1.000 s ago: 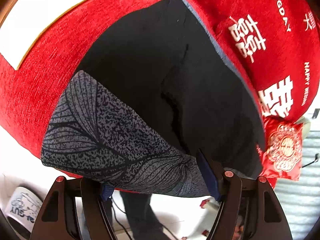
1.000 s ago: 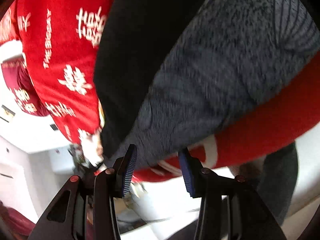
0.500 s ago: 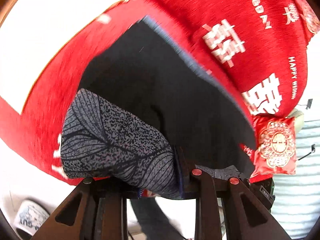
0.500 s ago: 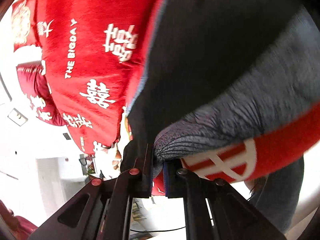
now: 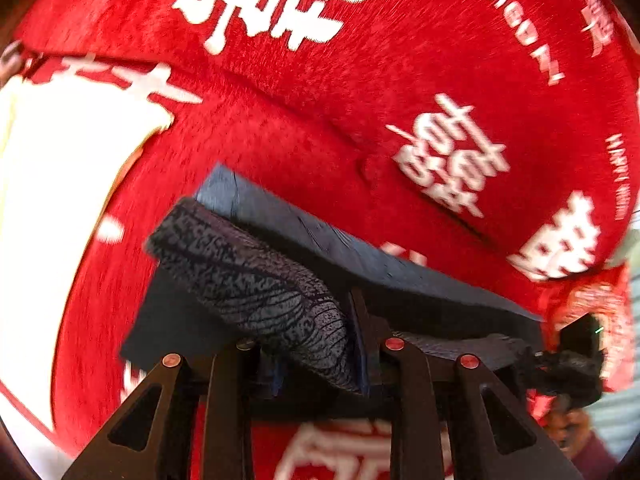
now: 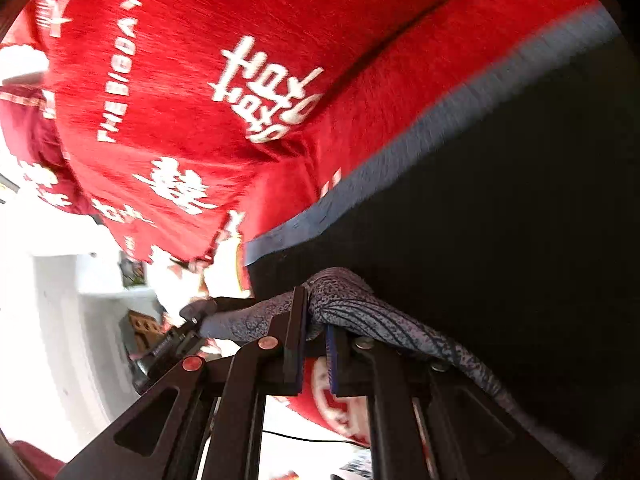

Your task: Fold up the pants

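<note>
Both the left gripper [image 5: 320, 360] and right gripper [image 6: 316, 344] are pinching the pants [image 5: 256, 280] near hem, jaws clamped narrow, over the red bedspread [image 5: 400, 80] (keep both corners level while carrying far).

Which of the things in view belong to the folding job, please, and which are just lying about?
Part of the job:
- pants, grey leaf-print end lifted
- left claw, shut on them
- right claw, shut on them

Just lying about:
- red bedspread underneath
- red cushion
</note>
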The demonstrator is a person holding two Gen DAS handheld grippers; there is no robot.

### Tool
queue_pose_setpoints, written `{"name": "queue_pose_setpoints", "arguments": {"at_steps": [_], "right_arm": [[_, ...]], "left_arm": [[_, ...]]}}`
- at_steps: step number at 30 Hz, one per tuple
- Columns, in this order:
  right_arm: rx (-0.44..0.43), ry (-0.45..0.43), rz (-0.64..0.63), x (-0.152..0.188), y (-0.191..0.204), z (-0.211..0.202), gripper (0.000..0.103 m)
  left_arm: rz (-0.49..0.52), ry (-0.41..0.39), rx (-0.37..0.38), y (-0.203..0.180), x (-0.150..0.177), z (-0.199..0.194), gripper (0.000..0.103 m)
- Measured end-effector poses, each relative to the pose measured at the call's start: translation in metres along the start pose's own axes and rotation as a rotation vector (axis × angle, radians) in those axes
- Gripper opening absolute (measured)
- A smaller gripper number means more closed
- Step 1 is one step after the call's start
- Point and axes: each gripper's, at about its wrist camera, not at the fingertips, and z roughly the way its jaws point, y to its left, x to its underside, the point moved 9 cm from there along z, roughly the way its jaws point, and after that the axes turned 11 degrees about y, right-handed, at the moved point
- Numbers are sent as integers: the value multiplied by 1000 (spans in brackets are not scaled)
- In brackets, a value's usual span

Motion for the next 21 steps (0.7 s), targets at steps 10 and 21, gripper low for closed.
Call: {"name": "queue_pose_setpoints", "arguments": {"at_steps": [10, 21], "right_arm": [[78, 146, -1, -70, -42, 45, 11], [150, 244, -325, -20, 44, 57, 24]], "left_arm": [[-54, 27, -209, 20, -41, 63, 44], [-6, 20, -336, 15, -6, 21, 81]]}}
